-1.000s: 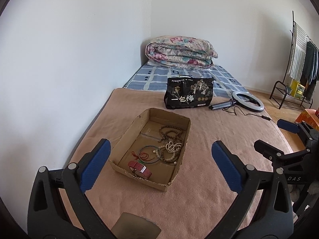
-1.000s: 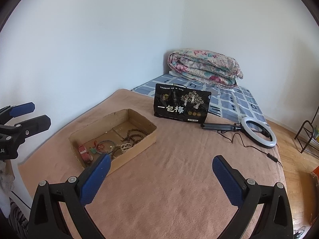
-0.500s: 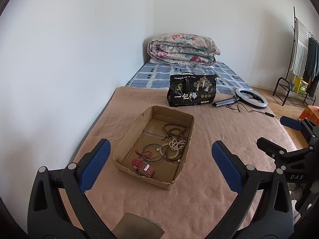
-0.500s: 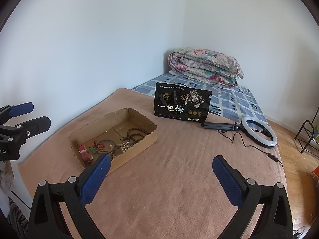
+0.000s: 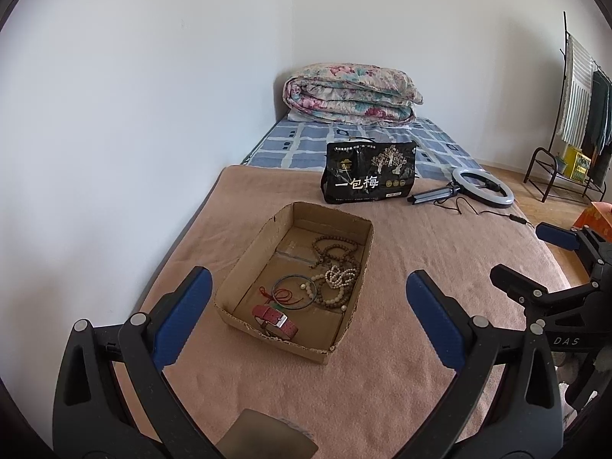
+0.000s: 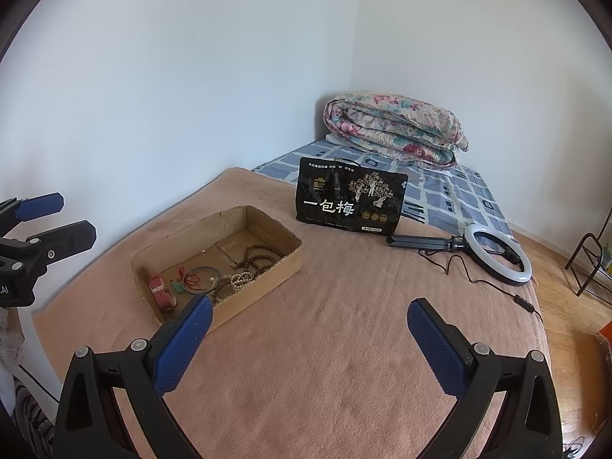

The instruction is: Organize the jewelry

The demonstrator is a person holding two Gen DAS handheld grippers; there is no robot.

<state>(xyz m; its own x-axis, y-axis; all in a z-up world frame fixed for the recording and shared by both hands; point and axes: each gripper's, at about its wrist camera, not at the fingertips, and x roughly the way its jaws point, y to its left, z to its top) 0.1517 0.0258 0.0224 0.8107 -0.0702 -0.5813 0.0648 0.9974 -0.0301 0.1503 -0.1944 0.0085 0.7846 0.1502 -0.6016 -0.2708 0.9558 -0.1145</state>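
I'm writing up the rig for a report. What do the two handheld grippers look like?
Both match: the left gripper and right gripper have black plastic V-shaped frames with silver rivets at the joints and two fingers faced with blue textured pads. White lettering reading "DAS" marks the right gripper's body in the left wrist view. No hands or sleeves show.

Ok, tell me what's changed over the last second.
Only the left claw moved: its view swung slightly left, so the box now sits more centred between its fingers. Nothing was grasped or released; both claws are open and empty. The right claw, jewelry, black bag and ring light stayed put.
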